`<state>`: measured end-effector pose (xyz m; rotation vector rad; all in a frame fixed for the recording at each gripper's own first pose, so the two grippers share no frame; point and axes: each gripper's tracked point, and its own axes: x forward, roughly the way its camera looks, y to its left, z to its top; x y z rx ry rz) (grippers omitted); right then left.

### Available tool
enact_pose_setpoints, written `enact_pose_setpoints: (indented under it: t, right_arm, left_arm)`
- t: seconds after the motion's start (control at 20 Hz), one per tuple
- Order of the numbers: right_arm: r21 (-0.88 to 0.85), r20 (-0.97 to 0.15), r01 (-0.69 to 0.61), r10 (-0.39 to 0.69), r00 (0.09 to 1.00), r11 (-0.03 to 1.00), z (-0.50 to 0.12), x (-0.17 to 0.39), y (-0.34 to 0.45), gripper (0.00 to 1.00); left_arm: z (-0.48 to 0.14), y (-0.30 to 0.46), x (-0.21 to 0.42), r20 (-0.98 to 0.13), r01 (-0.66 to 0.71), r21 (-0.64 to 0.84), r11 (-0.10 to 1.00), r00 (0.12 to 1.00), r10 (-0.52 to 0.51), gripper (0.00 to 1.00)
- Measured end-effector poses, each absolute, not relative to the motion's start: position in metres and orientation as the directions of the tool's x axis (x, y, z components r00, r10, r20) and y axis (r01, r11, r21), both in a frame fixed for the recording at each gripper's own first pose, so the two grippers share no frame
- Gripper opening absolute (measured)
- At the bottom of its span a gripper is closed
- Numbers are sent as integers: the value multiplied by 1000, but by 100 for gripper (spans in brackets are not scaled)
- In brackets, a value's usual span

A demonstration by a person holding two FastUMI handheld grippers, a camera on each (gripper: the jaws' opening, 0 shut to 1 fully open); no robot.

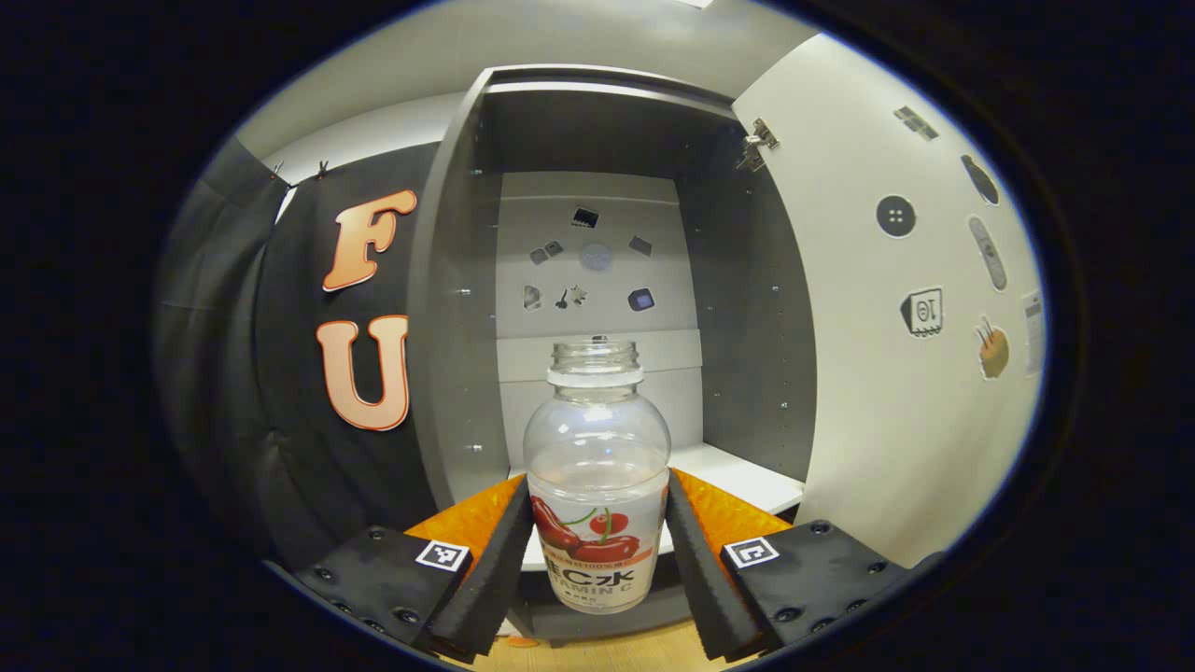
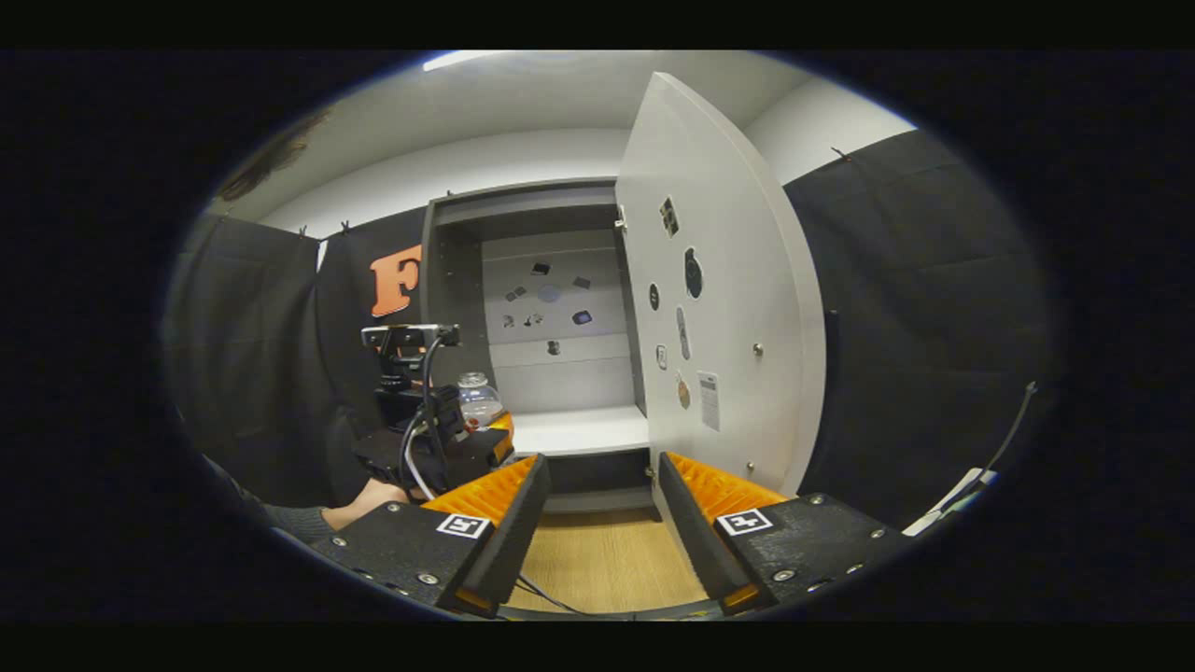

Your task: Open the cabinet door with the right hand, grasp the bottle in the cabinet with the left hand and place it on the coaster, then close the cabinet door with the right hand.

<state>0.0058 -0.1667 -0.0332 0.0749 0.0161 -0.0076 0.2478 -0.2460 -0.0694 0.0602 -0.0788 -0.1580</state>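
Note:
A clear bottle (image 1: 597, 467) with a cherry label and no cap stands upright between the fingers of my left gripper (image 1: 597, 551), which is shut on it. It is held in front of the open grey cabinet (image 1: 597, 233), out past the white shelf (image 1: 738, 471). The cabinet door (image 1: 896, 327) is swung wide open to the right. In the right gripper view my right gripper (image 2: 602, 523) is open and holds nothing, back from the cabinet and left of the door (image 2: 719, 308). Farther off at the left, the left gripper (image 2: 439, 439) holds the bottle (image 2: 478, 397).
Stickers dot the cabinet's back wall (image 1: 588, 261) and the door's inner face. A wooden tabletop (image 2: 607, 560) lies below the cabinet. A hand and sleeve (image 2: 336, 513) hold the left gripper. A cable (image 2: 971, 485) hangs at the far right.

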Motion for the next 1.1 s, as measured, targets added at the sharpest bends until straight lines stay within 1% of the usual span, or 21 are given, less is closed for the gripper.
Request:
enact_pose_setpoints:
  t: [0.1, 0.3, 0.45, 0.6, 0.75, 0.85, 1.1]
  right_arm:
    - [65, -40, -17, 19, 999, 998, -45, -7, -163, 74]
    - [94, -100, -63, 72, 992, 994, -69, -29, -156, 74]
    - [101, -154, -88, 103, 983, 991, -87, -40, -152, 74]
    - [98, -217, -102, 121, 969, 990, -110, -47, -150, 74]
    - [105, -279, -109, 135, 951, 988, -135, -54, -147, 74]
    - [133, -316, -108, 146, 937, 985, -150, -56, -145, 74]
    - [142, -394, -76, 127, 910, 987, -181, -51, -148, 74]
  left_arm:
    - [-94, -235, 217, 42, 135, 62, 989, 990, -138, 83]
    - [-164, -217, 165, -60, 115, 36, 993, 992, -113, 84]
    - [-212, -197, 131, -96, 71, 82, 994, 993, -63, 84]
    - [-261, -190, 108, -144, 66, 76, 995, 988, -55, 84]
    - [-299, -180, 96, -178, 42, 50, 998, 984, -32, 84]
    - [-320, -178, 93, -195, 35, 60, 998, 981, -22, 85]
    - [-356, -174, 96, -217, 41, 72, 997, 976, -25, 85]
